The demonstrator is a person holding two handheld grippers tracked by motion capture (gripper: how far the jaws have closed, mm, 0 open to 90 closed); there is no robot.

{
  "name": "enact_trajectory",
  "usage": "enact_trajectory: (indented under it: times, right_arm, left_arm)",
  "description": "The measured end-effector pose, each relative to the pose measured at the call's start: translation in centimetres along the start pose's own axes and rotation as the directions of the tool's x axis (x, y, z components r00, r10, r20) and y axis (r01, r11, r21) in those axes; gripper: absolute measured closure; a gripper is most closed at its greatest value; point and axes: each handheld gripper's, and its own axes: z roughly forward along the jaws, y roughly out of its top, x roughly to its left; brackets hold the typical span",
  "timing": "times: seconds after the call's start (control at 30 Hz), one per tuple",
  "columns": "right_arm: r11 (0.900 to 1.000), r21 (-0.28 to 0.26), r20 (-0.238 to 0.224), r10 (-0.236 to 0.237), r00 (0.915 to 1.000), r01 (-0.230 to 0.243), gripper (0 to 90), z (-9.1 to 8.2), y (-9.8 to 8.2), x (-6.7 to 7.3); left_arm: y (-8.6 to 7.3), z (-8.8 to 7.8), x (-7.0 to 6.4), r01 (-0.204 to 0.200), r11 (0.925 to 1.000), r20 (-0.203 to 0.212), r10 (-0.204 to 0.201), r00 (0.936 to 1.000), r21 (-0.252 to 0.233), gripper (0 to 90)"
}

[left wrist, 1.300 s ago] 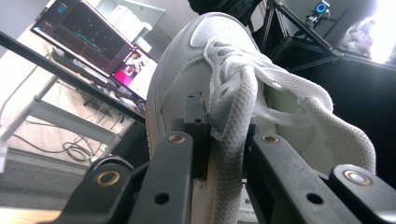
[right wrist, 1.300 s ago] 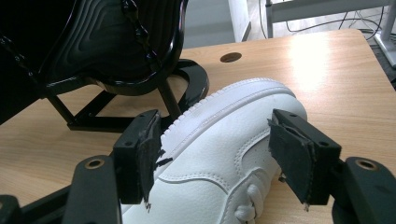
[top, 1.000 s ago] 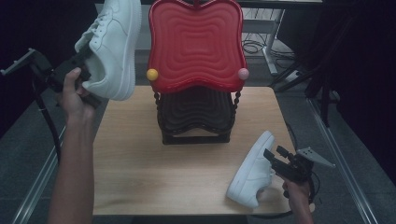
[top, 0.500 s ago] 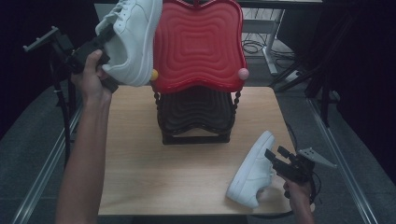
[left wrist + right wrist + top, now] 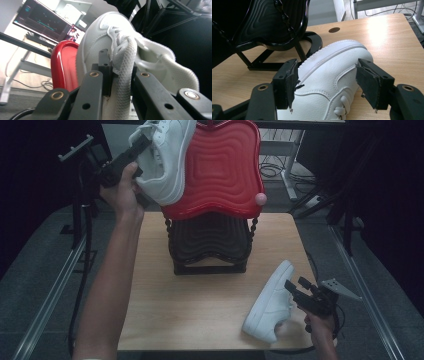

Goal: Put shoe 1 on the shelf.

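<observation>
— Against the upper left edge of the glossy red wavy-ribbed top tray (image 5: 220,170) of the two-tier stand, the left gripper (image 5: 131,157) was clamped narrow on the tongue and laces of a white leather low-top sneaker (image 5: 167,155), wasn't it?

— Yes. From those jaws the held sneaker ran lengthwise up along the red tray, sole toward it, overlapping its rim rather than resting on it.

— And the other one?

— Well below and right of the red tray, on the light wooden table (image 5: 200,305), the right gripper (image 5: 295,292) stood wide around the second white sneaker (image 5: 270,307), pads not pressing. The left hand was clearly nearer the tray.
</observation>
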Motion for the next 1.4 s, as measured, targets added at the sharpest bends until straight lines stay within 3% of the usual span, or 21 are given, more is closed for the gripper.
enact_trajectory:
  times: [0.2, 0.4, 0.5, 0.63, 0.73, 0.77, 0.87, 0.97, 1.2, 1.27, 1.3, 1.4]
  right_arm:
    - [1.0, 0.001, -0.003, 0.008, 1.0, -0.008, 34.0, -0.2, 0.1, -0.2]
    - [1.0, -0.007, 0.003, 0.014, 0.9999, -0.014, 34.0, -0.3, 0.1, -0.4]
    - [1.0, -0.009, 0.003, 0.011, 0.9999, -0.011, 34.0, -0.4, 0.2, -0.5]
    - [1.0, -0.011, 0.004, 0.013, 0.9999, -0.013, 34.0, -0.5, 0.2, -0.7]
    - [1.0, -0.012, 0.006, 0.014, 0.9999, -0.014, 34.0, -0.6, 0.1, -0.7]
    - [1.0, -0.012, 0.006, 0.017, 0.9998, -0.017, 34.0, -0.6, 0.2, -0.8]
    - [1.0, -0.013, 0.008, 0.019, 0.9998, -0.019, 34.0, -0.6, 0.1, -0.8]
    - [1.0, -0.015, 0.008, 0.017, 0.9998, -0.017, 34.0, -0.6, 0.1, -0.8]
    - [1.0, -0.016, 0.012, 0.019, 0.9998, -0.018, 34.0, -0.7, 0.2, -0.9]
    - [1.0, -0.015, 0.009, 0.02, 0.9998, -0.02, 34.0, -0.8, 0.2, -0.9]
    - [1.0, -0.018, 0.013, 0.02, 0.9997, -0.02, 34.0, -0.8, 0.2, -0.9]
    - [1.0, -0.02, 0.014, 0.023, 0.9996, -0.023, 34.0, -0.9, 0.3, -1.0]
  left_arm:
    - [0.1, 0.8, -0.6, 0.003, 0.9999, 0.008, -0.003, 1.0, -0.015, 81.7]
    - [-0.7, 1.9, -1.2, 0.007, 0.9998, -0.019, -0.007, 0.9998, -0.021, 81.6]
    - [-1.2, 2.5, -1.1, 0.018, 0.9996, -0.038, -0.018, 0.9991, -0.024, 81.6]
    - [-2.2, 3.1, -1.0, -0.009, 0.9991, -0.092, 0.005, 0.9958, -0.041, 81.5]
    - [-2.6, 3.4, -1.0, -0.019, 0.9986, -0.106, 0.014, 0.9942, -0.048, 81.5]
    - [-3.0, 3.6, -1.1, -0.04, 0.998, -0.124, 0.033, 0.9917, -0.05, 81.4]
    - [-3.3, 3.9, -1.2, -0.049, 0.9976, -0.137, 0.041, 0.9897, -0.049, 81.1]
    - [-4.0, 4.3, -1.1, -0.074, 0.9965, -0.173, 0.067, 0.9826, -0.039, 80.8]
    - [-4.0, 4.5, -1.3, -0.109, 0.9939, -0.213, 0.105, 0.9713, -0.011, 76.5]
    - [-4.0, 4.7, -1.5, -0.152, 0.9881, -0.215, 0.153, 0.9645, 0.024, 75.1]
    - [-4.1, 4.9, -2.0, -0.174, 0.9839, -0.209, 0.179, 0.9613, 0.04, 70.4]
    - [-4.1, 5.0, -2.4, -0.187, 0.9808, -0.211, 0.195, 0.958, 0.054, 56.9]
